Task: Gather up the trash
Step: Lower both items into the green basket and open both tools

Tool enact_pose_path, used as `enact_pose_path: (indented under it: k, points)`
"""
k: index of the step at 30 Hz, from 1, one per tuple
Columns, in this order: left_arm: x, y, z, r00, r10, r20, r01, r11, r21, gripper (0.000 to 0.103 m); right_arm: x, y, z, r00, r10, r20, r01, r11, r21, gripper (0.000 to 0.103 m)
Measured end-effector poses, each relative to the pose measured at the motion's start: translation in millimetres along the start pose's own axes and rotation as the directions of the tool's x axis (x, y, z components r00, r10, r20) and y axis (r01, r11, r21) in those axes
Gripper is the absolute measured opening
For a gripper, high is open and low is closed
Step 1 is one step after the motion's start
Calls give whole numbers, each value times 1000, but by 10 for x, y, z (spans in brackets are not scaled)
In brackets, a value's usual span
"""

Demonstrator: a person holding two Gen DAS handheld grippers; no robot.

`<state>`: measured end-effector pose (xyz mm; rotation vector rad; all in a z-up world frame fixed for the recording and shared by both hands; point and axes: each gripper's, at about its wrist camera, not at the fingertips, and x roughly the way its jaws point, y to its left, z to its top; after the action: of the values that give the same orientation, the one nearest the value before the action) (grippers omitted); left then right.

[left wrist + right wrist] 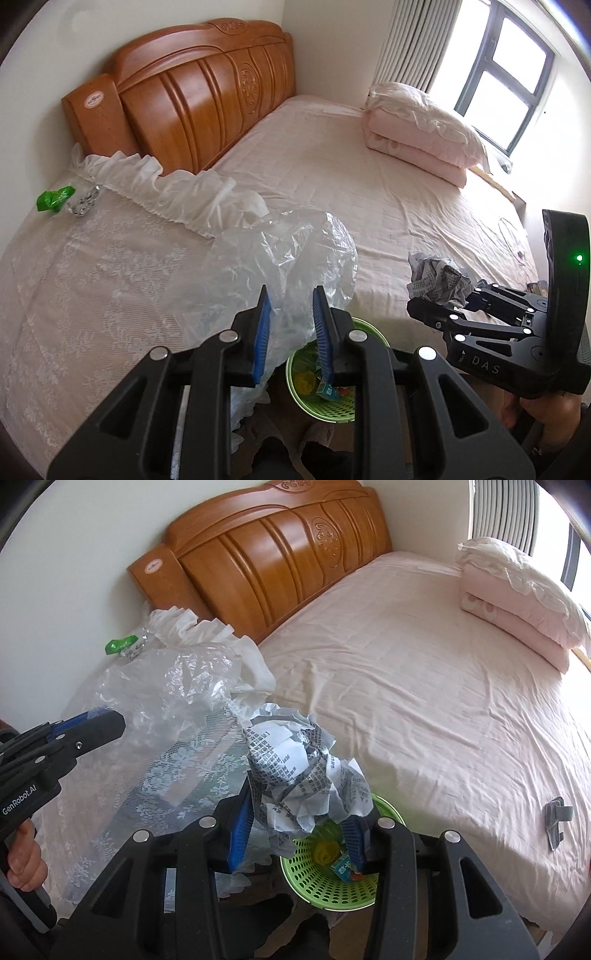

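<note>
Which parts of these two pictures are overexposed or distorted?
Left wrist view: the window is blown out to white, and the bed bulges from the fisheye. Right wrist view: glare at the right edge beside the pillow; dark corners ring both.

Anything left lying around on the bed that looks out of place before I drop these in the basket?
Yes. A crumpled green wrapper and a clear crinkled piece lie on the lace cover near the headboard, uncollected. A small grey item also sits alone on the pink sheet; I cannot tell what it is.
</note>
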<state>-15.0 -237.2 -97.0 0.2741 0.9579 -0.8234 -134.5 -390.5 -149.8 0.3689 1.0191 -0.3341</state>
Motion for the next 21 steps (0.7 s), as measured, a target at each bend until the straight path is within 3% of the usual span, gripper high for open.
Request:
enact_pose_path:
  k: [10, 15, 21]
  points:
    - [112, -222, -39, 999, -24, -45, 27, 997, 74, 22, -44, -182, -109, 1000, -21, -5, 22, 998, 53, 44]
    - [324, -397, -148, 993, -46, -108, 60, 990, 126, 22, -77, -388, -267, 998, -59, -13, 60, 992, 109, 44]
    - [864, -650, -473, 961, -83, -263, 133, 975, 180, 22, -62, -750, -599, 993, -100, -69, 112, 971, 210, 44]
